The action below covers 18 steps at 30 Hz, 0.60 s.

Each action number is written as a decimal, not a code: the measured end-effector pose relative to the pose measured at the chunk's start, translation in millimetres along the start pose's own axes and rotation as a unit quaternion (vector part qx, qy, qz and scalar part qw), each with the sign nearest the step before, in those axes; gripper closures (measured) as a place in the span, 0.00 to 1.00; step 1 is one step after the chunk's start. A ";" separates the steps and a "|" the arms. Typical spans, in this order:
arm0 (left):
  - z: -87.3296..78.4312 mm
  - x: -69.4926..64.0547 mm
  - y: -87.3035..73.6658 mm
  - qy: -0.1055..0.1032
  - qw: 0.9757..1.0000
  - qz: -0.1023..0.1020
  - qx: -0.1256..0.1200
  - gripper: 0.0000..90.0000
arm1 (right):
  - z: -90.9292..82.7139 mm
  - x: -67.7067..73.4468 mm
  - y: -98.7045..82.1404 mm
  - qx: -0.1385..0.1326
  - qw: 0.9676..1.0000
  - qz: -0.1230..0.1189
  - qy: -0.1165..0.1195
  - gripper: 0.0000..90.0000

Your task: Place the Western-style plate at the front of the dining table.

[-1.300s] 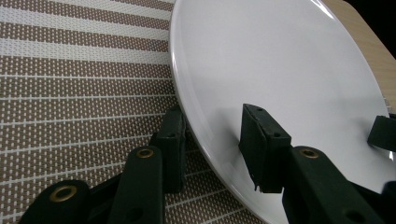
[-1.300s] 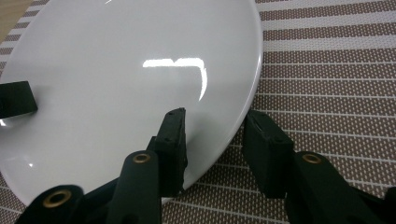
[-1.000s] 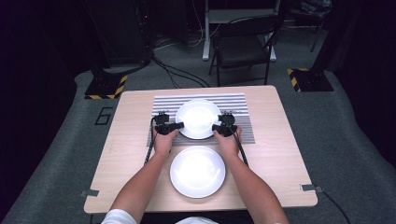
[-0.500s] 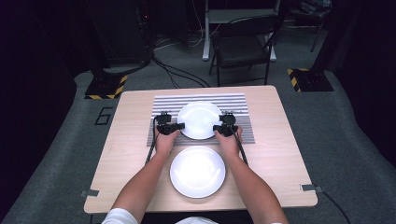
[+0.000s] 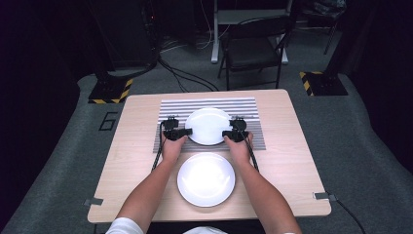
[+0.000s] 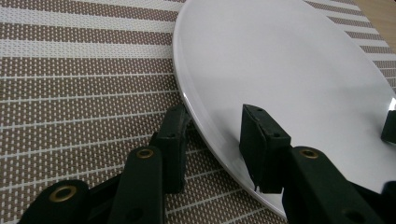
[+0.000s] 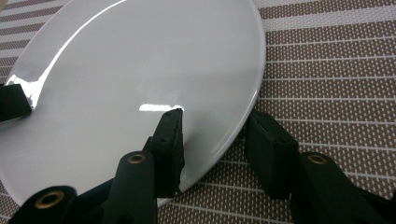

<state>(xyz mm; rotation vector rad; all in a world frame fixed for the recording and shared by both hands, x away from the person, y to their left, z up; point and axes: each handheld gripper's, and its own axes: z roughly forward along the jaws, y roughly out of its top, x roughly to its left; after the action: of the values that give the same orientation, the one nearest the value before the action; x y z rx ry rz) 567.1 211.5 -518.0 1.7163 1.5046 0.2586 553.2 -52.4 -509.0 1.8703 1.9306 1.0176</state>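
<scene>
Both tools, left and right, jaws parted, straddle far plate rim; no writing legible.

light: table lit from overhead, room around it near black | glare: near plate blown out white in the high view, bright streak at 9 o'clock on far plate in the right gripper view | focus: jaws up close a bit soft, mat weave sharp | high view slightly soft

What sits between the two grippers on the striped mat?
The far white plate lies between the left gripper and right gripper, its rim between each one's jaws; the high view shows it.
</scene>
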 end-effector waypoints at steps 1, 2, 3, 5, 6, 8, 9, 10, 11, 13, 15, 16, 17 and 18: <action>-0.5 0.2 0.2 0.001 1.000 -0.001 0.001 0.68 | -0.1 -0.1 0.0 0.000 1.000 0.000 0.000 0.63; -1.3 0.5 0.4 0.003 1.000 0.002 -0.001 0.68 | -0.2 -0.2 -0.1 0.000 1.000 -0.001 0.000 0.63; -1.9 0.7 0.9 0.003 1.000 0.005 -0.003 0.68 | -0.4 -0.1 -0.2 0.002 1.000 0.000 0.000 0.63; -3.3 0.9 1.5 0.001 1.000 0.002 -0.006 0.67 | -1.2 -0.2 -0.4 0.003 1.000 0.003 0.001 0.63; -3.5 1.1 1.6 0.001 1.000 0.002 -0.005 0.67 | -1.3 -0.3 -0.5 0.002 1.000 0.004 0.000 0.63; -3.4 1.5 1.2 0.002 1.000 0.004 -0.003 0.67 | -2.1 -0.7 -0.9 0.002 1.000 0.001 0.002 0.63; -3.3 1.8 0.9 0.002 1.000 0.005 -0.002 0.66 | -2.3 -0.7 -0.9 0.002 1.000 0.000 0.000 0.63; -3.2 1.9 0.6 0.002 1.000 0.003 -0.002 0.66 | -2.7 -0.9 -0.9 0.002 1.000 -0.001 -0.001 0.63; -3.4 2.5 0.5 0.002 1.000 0.006 -0.001 0.66 | -3.2 -1.0 -0.9 0.002 1.000 -0.001 -0.001 0.63; -4.0 2.7 0.2 0.001 1.000 0.003 -0.003 0.66 | -3.9 -2.3 -1.1 0.000 1.000 -0.003 -0.002 0.62; -5.9 3.2 0.2 0.001 1.000 0.001 -0.004 0.66 | -5.4 -3.2 -1.5 -0.001 1.000 0.000 -0.002 0.62; -7.4 4.2 0.4 0.001 1.000 0.004 -0.006 0.65 | -6.6 -3.5 -2.0 -0.003 1.000 0.000 -0.004 0.62; -9.6 4.7 0.2 0.001 1.000 0.003 -0.007 0.65 | -8.1 -3.2 -2.6 -0.004 1.000 0.002 -0.006 0.62; -11.0 4.9 0.3 0.002 1.000 0.004 -0.007 0.64 | -10.3 -3.9 -3.6 -0.007 1.000 -0.001 -0.007 0.61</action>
<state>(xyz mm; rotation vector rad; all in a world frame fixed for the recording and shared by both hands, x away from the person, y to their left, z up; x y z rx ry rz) 561.7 220.7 -512.5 1.7119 1.4961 0.2758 544.5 -58.8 -505.0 1.8622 1.9128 1.0118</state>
